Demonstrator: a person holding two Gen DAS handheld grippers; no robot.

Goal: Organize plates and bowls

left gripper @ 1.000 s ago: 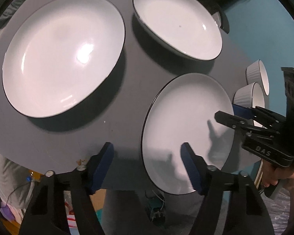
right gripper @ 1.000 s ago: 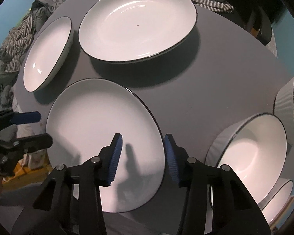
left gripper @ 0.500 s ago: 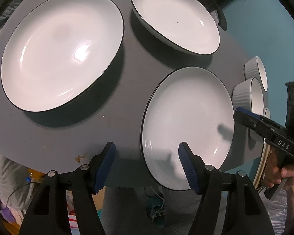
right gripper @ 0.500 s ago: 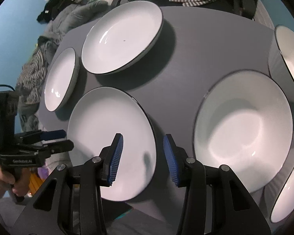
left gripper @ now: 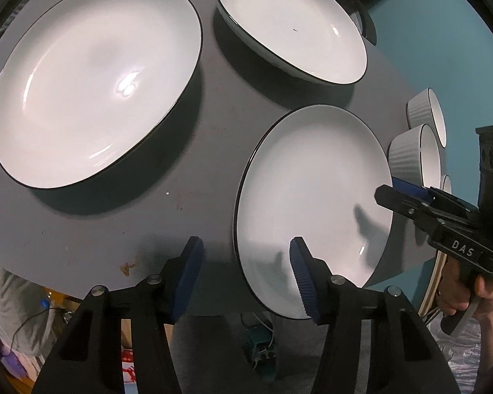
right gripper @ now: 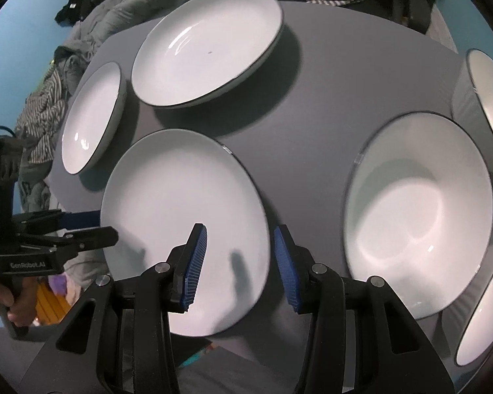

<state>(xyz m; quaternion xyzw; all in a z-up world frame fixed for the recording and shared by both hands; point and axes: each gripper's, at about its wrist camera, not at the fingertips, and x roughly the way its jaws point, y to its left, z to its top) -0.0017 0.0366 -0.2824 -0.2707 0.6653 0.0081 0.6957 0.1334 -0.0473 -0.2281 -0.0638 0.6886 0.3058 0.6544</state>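
Three white black-rimmed plates lie on the grey table (left gripper: 121, 223): a large one (left gripper: 92, 82) at left, one (left gripper: 292, 26) at the back, and the near plate (left gripper: 312, 203), also the near plate (right gripper: 184, 216) in the right wrist view. My left gripper (left gripper: 246, 272) hovers over the near plate's left rim. Its jaws are closing with that rim between them, the pads not pressing on it. My right gripper (right gripper: 240, 256) hangs open over the same plate's right rim. White ribbed bowls (right gripper: 417, 213) stand to the right.
Two more bowls (right gripper: 489, 98) (right gripper: 483, 312) crowd the right edge of the table. The near plate overhangs the table's front edge. Clothes (right gripper: 46, 115) are piled beyond the table's left side. A person's hand (left gripper: 457, 289) holds the right gripper's handle.
The left gripper's fingers have drawn closer together. The right gripper has slid rightward to the near plate's right rim and rolled, bringing the bowls further into its view.
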